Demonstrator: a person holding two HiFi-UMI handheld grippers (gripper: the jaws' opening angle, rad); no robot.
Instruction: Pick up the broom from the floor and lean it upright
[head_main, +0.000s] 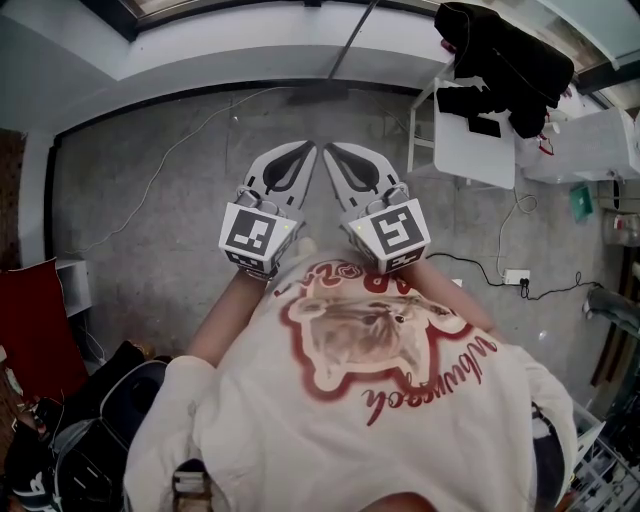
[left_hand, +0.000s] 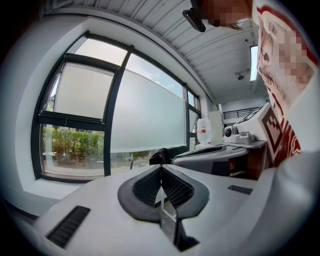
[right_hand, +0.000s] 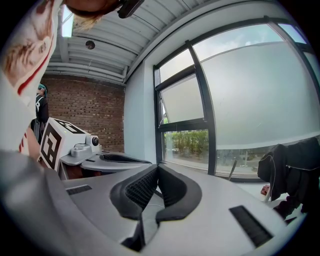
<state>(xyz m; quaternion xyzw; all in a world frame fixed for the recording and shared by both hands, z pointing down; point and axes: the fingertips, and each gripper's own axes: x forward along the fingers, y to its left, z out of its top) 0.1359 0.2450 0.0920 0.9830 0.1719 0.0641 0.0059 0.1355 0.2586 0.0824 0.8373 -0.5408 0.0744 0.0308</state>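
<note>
In the head view both grippers are held level in front of the person's chest, side by side, pointing at the window wall. My left gripper (head_main: 307, 148) (left_hand: 161, 167) is shut with nothing between its pads. My right gripper (head_main: 329, 150) (right_hand: 157, 167) is shut and empty too, its tip almost touching the left one. A thin dark pole, apparently the broom (head_main: 350, 45), stands leaning against the window wall ahead, with its dark head on the floor. In the right gripper view the same thin stick, the broom (right_hand: 232, 168), shows by the window sill. Neither gripper is touching it.
A white chair (head_main: 475, 150) draped with a black jacket (head_main: 505, 60) stands at the right, beside a white table (head_main: 590, 140). A power strip (head_main: 517, 277) with black cables lies on the concrete floor. A white cable (head_main: 160, 170) runs on the left. A black backpack (head_main: 100, 430) sits near the person's feet.
</note>
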